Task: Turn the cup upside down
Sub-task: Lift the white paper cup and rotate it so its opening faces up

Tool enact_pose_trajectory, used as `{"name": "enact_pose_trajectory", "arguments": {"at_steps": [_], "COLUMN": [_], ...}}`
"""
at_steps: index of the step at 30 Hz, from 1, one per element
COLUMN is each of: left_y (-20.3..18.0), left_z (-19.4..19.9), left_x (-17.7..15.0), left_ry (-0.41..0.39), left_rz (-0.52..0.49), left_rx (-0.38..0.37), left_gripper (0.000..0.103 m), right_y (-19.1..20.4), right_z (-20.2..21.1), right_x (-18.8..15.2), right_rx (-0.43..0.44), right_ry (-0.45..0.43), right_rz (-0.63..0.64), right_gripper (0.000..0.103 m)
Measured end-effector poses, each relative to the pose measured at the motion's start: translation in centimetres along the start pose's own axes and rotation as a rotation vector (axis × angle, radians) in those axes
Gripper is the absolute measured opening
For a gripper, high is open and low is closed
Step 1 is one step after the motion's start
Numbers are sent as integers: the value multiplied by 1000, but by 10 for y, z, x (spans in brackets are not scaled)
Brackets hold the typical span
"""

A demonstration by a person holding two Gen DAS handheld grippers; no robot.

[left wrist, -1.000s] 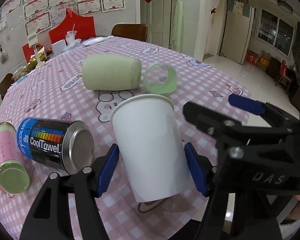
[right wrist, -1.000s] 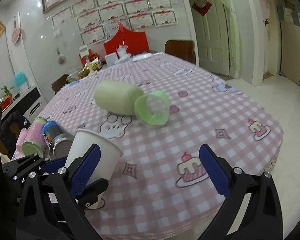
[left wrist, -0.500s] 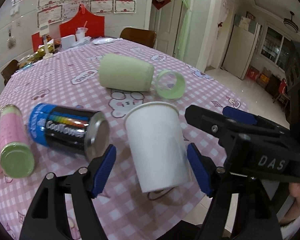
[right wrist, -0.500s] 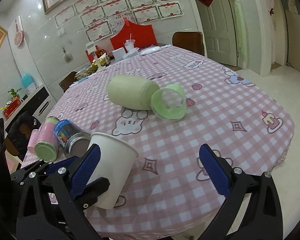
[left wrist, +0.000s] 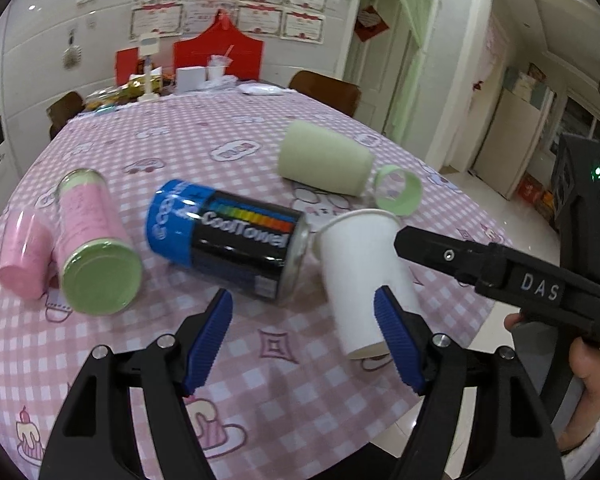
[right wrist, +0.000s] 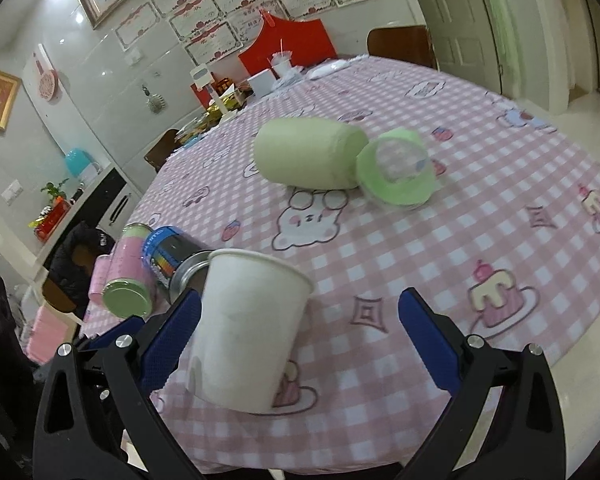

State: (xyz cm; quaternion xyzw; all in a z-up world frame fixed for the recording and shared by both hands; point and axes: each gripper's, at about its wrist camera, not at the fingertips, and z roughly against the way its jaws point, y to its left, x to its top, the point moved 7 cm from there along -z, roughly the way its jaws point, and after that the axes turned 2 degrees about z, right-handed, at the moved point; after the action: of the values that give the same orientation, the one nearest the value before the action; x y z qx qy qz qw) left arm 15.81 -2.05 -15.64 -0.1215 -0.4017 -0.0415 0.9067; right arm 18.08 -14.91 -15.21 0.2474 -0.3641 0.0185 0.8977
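A white paper cup [left wrist: 362,276] stands mouth up on the pink checked tablecloth near the table's front edge; it also shows in the right wrist view [right wrist: 248,328]. My left gripper [left wrist: 304,340] is open and empty, with the cup just outside its right finger [left wrist: 396,336]. My right gripper [right wrist: 300,340] is open, its jaws wide, with the cup between them close to the left finger [right wrist: 172,336]. The right gripper's black body shows at the right of the left wrist view [left wrist: 500,276].
A blue and black CoolTowel can [left wrist: 228,236] lies on its side touching the cup. A pink bottle with a green lid [left wrist: 92,240] lies left of it. A green foam cylinder [right wrist: 304,156] and a green lid [right wrist: 396,172] lie farther back. The table edge [left wrist: 452,364] is near.
My left gripper has drawn back and swung left off the cup, which now stands free. My right gripper has come closer around the cup.
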Motion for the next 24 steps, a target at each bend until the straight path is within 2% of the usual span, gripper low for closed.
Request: {"name": "enact_pose_trajectory", "arguments": {"at_steps": [3, 12, 15, 17, 20, 24], "left_y": [10, 23, 23, 22, 23, 22], "left_z": [1, -1, -2, -2, -3, -4], "left_x": [2, 2, 1, 1, 1, 0], "left_ry": [-10, -18, -16, -16, -16, -15], "left_rz": [29, 75, 75, 74, 73, 75], "left_rx": [35, 49, 49, 51, 51, 52], "left_gripper": [72, 72, 72, 72, 72, 72], "right_y": [6, 8, 7, 5, 3, 2], "right_z": [-6, -20, -23, -26, -28, -27], "right_x": [-1, 0, 2, 3, 2, 3], "right_rx": [21, 70, 65, 66, 72, 69], "right_ry": [19, 66, 70, 79, 94, 91], "right_rz": [-11, -56, -57, -61, -62, -47], "right_gripper": [95, 94, 90, 79, 71, 70]}}
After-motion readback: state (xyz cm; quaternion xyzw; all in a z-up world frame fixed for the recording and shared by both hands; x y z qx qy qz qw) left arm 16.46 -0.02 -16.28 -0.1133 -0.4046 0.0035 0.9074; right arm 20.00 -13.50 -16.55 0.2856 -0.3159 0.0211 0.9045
